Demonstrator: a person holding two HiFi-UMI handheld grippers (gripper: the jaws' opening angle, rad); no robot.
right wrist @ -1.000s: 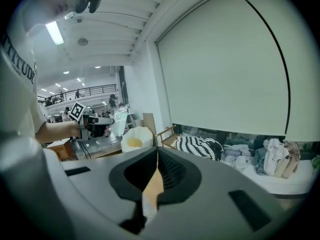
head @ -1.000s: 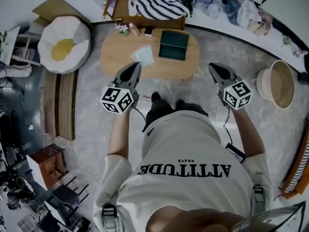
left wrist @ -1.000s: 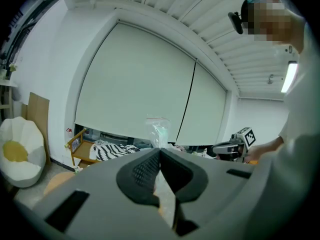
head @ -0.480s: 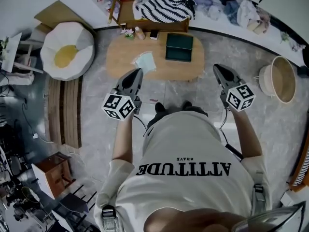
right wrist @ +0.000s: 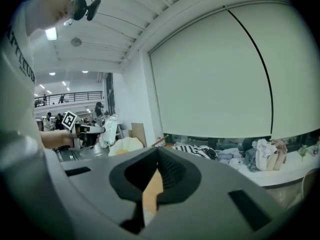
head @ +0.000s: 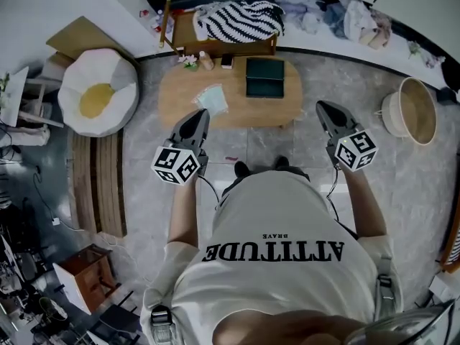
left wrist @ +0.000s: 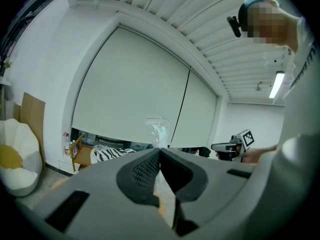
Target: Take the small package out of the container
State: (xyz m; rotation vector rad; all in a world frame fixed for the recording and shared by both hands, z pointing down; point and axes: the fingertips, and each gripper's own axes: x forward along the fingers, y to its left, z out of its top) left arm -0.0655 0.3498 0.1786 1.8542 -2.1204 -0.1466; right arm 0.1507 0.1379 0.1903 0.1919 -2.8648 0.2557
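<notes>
My left gripper (head: 204, 111) is shut on the small package (head: 210, 99), a clear plastic bag that sticks up past its closed tips in the left gripper view (left wrist: 158, 130). The right gripper view also shows the bag (right wrist: 109, 130) hanging at that gripper. The container, a dark green box (head: 264, 77), sits on the oval wooden table (head: 180, 92) ahead of me. My right gripper (head: 321, 105) is held to the right of the table, its jaws shut with nothing between them (right wrist: 158, 149).
A white and yellow egg-shaped cushion (head: 97, 92) lies left of the table, and a woven basket (head: 413, 110) stands at the right. A wooden rack with a striped cloth (head: 237, 16) and piled clothes (head: 359, 20) line the far wall. Small items (head: 206, 61) stand on the table's back edge.
The person has stepped back from the table, and both grippers have drawn away from it. The package has stayed in the left gripper; both stay shut.
</notes>
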